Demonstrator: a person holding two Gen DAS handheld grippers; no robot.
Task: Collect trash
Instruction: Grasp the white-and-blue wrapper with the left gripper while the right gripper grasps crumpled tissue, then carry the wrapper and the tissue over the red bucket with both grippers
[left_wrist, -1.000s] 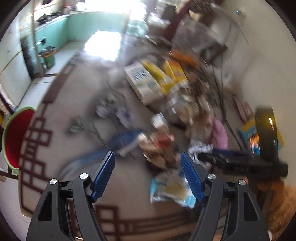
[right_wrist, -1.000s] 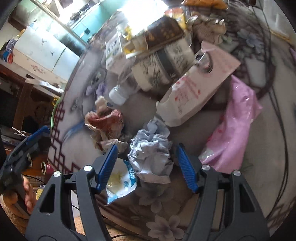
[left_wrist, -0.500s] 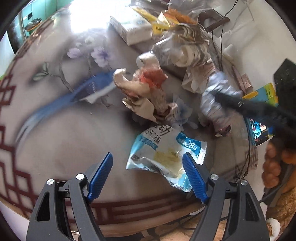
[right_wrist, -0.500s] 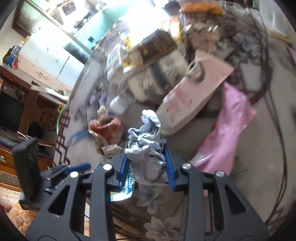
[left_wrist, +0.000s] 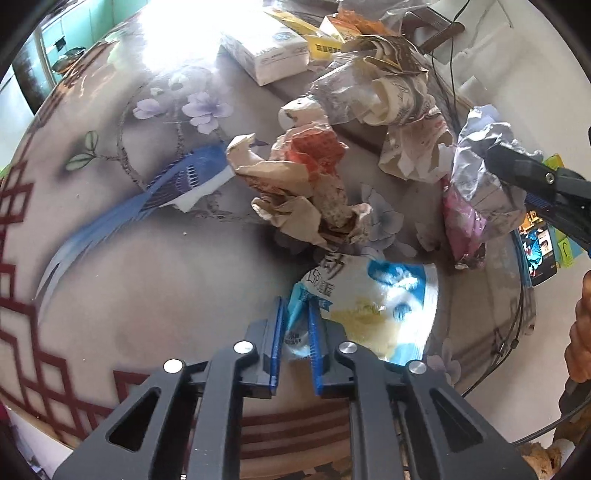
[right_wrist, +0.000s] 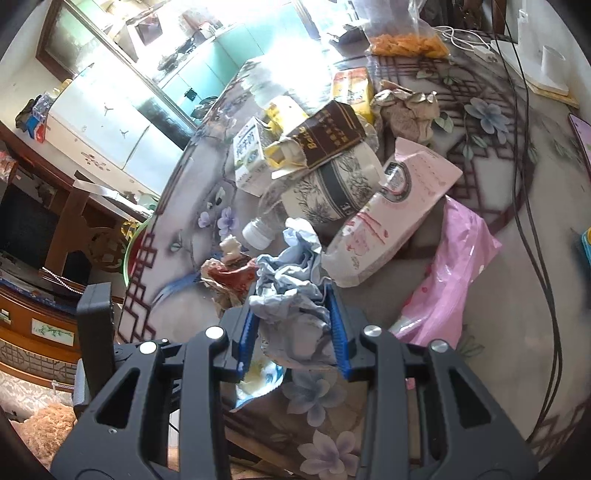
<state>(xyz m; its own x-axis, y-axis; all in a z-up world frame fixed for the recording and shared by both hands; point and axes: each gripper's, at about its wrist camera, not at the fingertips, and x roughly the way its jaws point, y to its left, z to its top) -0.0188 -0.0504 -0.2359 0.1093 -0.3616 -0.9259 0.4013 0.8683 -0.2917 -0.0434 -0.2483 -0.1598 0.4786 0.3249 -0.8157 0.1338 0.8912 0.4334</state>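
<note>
left hand-held gripper (left_wrist: 295, 336) closing on snack wrapper (left_wrist: 373, 310) corner | thin, slippery: pinch edge | right hand-held gripper (right_wrist: 291, 332) clamps crumpled paper (right_wrist: 291, 295), light, squashy

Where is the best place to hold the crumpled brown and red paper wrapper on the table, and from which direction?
Judging by its pose, grip the brown and red wrapper across its raised middle, coming from above. It lies crumpled in a loose heap on the table, with folds standing up; the flat torn edges at its sides would likely slip or tear.
</note>
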